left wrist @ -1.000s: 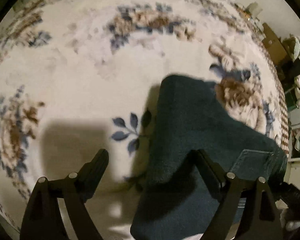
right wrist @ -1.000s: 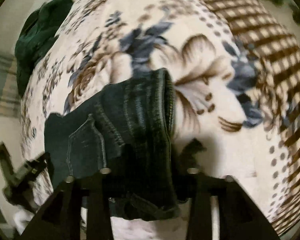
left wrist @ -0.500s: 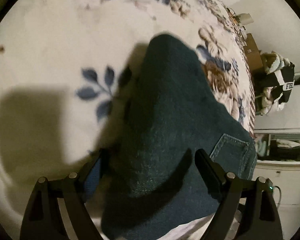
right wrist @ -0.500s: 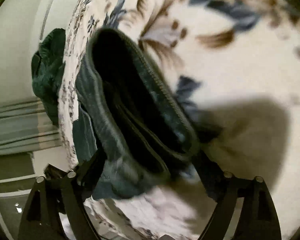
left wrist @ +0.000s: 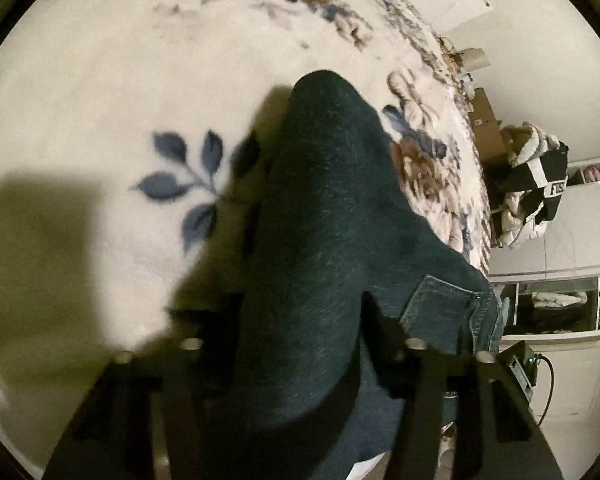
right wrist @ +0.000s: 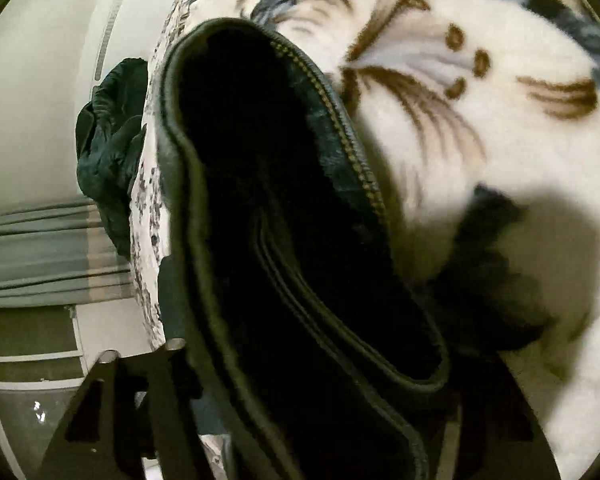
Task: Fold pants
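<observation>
Item: dark denim jeans [left wrist: 324,240], partly folded, on a floral fleece blanket [left wrist: 100,92]. Left gripper [left wrist: 300,328]: jaws wide, straddling the folded bulk, back pocket at 4 o'clock. Right gripper [right wrist: 312,344]: jaws likewise wide about the stitched waistband; grip probably not closed, though blur hides contact. Placement suggests both are bracketing an edge for the next fold.

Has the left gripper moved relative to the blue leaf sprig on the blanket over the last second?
Yes. The left gripper has closed in on the jeans, now straddling the fold; the blue leaf sprig looks larger and sits left.
</observation>
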Action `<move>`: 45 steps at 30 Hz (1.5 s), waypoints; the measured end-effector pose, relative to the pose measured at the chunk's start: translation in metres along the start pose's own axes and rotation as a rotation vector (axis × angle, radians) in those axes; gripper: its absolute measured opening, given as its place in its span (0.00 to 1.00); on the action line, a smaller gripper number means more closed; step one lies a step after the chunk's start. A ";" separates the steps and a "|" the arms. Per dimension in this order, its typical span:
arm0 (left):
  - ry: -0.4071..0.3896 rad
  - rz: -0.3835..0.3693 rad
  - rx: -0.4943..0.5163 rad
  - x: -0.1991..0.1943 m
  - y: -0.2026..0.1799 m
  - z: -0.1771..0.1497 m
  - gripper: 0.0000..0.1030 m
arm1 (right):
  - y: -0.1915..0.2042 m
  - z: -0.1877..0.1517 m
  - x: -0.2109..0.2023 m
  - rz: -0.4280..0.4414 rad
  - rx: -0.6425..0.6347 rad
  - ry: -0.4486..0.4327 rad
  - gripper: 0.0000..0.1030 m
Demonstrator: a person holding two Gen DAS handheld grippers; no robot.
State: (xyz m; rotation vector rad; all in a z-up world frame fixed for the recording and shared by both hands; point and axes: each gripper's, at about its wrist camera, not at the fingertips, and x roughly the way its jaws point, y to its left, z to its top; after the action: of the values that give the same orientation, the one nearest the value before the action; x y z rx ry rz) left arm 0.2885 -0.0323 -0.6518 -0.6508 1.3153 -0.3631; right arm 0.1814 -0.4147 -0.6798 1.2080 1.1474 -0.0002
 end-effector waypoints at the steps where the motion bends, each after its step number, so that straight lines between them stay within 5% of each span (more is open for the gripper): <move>1: -0.010 -0.008 -0.001 -0.004 -0.001 0.000 0.39 | 0.001 -0.002 -0.002 -0.001 -0.005 -0.003 0.55; 8: -0.056 -0.065 0.014 -0.029 -0.024 0.014 0.26 | 0.038 -0.009 -0.011 -0.001 -0.052 -0.030 0.39; 16: -0.178 -0.139 0.040 -0.073 -0.053 0.068 0.26 | 0.115 0.016 -0.017 0.093 -0.133 -0.074 0.37; 25: -0.251 -0.086 -0.013 -0.051 -0.016 0.165 0.26 | 0.191 0.077 0.072 0.094 -0.236 -0.053 0.37; 28: -0.201 -0.015 0.000 -0.023 0.006 0.183 0.26 | 0.191 0.101 0.110 0.027 -0.252 -0.017 0.37; 32: -0.133 0.065 0.046 -0.001 0.023 0.183 0.35 | 0.183 0.098 0.130 -0.089 -0.259 -0.003 0.57; 39: -0.124 0.198 0.112 -0.017 0.012 0.173 0.64 | 0.175 0.093 0.102 -0.250 -0.305 -0.053 0.73; 45: -0.199 0.377 0.218 -0.037 -0.020 0.163 0.65 | 0.203 0.064 0.061 -0.563 -0.509 -0.179 0.85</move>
State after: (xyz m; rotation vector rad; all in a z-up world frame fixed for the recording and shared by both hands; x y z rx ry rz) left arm 0.4394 0.0117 -0.5922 -0.2401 1.1573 -0.1270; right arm 0.3654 -0.3418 -0.5811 0.4066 1.2012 -0.2260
